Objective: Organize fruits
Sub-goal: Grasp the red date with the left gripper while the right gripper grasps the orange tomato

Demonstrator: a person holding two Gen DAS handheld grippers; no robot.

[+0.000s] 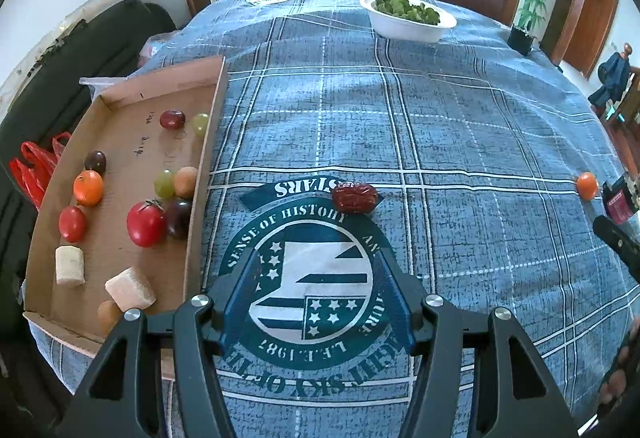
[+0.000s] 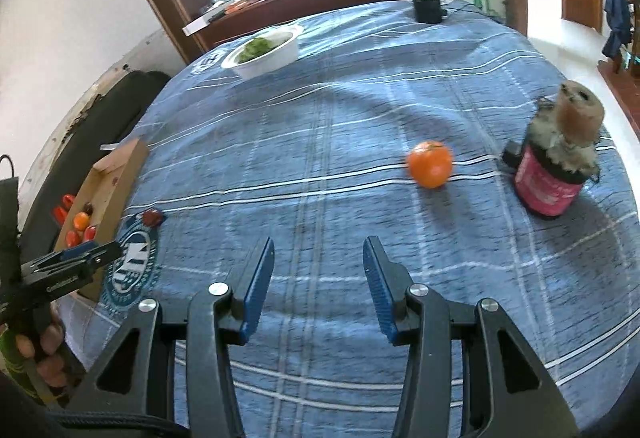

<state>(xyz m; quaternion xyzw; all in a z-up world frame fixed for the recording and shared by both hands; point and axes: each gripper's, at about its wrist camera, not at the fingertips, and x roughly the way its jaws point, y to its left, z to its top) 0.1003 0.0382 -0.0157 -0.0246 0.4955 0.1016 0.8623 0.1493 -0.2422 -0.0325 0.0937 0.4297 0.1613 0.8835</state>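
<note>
A shallow cardboard tray (image 1: 132, 94) on the left holds several small fruits: cherry tomatoes, grapes, a small orange and pale chunks. A wrinkled red date (image 1: 355, 197) lies on the blue checked cloth, just beyond my left gripper (image 1: 320, 258), whose jaws stand open and empty over the round printed emblem. An orange tangerine (image 2: 430, 163) rests on the cloth ahead and to the right of my right gripper (image 2: 319, 250), which is open with nothing between its blue pads. The tangerine (image 1: 587, 186) also shows at the right edge of the left wrist view. The left gripper (image 2: 86, 252) shows at the left of the right wrist view.
A white bowl (image 1: 404, 24) of green leaves stands at the far side. A pink jar (image 2: 550, 178) with a fuzzy toy on top stands right of the tangerine. A black cup (image 2: 427, 9) sits at the far edge. Red bags (image 1: 34, 168) lie left of the tray.
</note>
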